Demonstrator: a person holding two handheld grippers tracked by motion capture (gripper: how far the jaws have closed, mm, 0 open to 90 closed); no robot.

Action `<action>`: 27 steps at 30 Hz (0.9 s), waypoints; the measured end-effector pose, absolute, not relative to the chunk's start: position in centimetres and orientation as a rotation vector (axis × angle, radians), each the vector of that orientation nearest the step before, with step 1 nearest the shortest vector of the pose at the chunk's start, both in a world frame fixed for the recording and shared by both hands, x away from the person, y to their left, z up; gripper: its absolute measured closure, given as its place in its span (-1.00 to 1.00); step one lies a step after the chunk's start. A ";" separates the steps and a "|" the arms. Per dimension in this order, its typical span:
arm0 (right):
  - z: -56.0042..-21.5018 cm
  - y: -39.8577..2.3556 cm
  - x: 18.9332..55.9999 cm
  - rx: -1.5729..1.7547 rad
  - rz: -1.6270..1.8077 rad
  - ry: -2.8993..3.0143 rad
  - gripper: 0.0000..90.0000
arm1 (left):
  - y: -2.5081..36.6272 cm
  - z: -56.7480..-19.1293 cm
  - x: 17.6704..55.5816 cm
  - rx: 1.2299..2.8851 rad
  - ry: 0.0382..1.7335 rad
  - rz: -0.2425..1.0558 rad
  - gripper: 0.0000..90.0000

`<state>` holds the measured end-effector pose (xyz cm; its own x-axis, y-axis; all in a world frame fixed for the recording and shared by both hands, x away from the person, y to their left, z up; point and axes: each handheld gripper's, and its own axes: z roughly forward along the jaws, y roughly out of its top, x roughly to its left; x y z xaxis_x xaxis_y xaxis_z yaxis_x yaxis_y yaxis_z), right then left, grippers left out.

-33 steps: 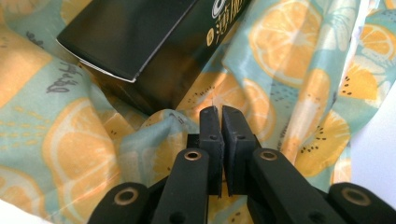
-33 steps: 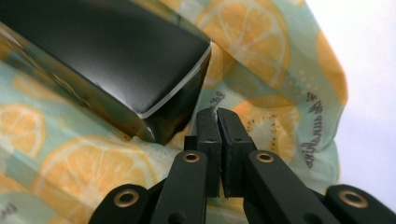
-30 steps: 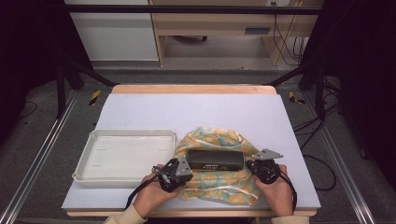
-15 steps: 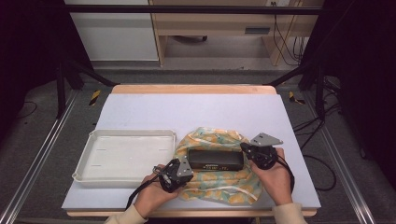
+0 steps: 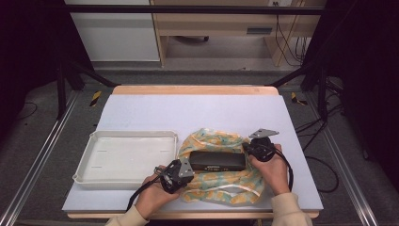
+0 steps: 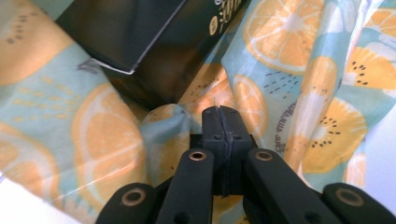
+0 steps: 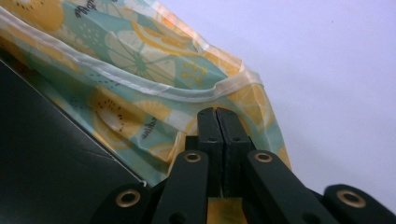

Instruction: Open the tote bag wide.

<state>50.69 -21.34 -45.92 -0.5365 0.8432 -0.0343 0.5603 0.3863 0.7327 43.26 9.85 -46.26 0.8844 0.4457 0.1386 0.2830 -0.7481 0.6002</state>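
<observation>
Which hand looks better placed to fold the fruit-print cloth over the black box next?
Probably the right. The right gripper has the cloth pinched at the black box's far end, lifted; the left gripper pinches cloth low at the near corner.

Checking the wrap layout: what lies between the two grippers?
In the high view, the black box on the fruit-print cloth lies between left gripper and right gripper.
</observation>
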 end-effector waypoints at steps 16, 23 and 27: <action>-47.5 -21.8 50.7 1.234 0.931 2.261 0.99 | 9.7 -46.5 43.0 2.488 0.510 0.377 1.00; -47.8 -22.1 50.4 1.249 0.946 2.247 0.99 | 9.9 -46.4 43.1 2.480 0.509 0.372 1.00; -47.0 -22.3 49.5 1.220 0.988 2.196 0.96 | 10.2 -45.7 43.0 2.441 0.515 0.366 1.00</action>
<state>49.54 -22.28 -46.97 -0.5148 0.8567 -0.0331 0.5437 0.3561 0.7600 43.05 10.23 -45.74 0.8862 0.4428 0.1360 0.2743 -0.7383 0.6161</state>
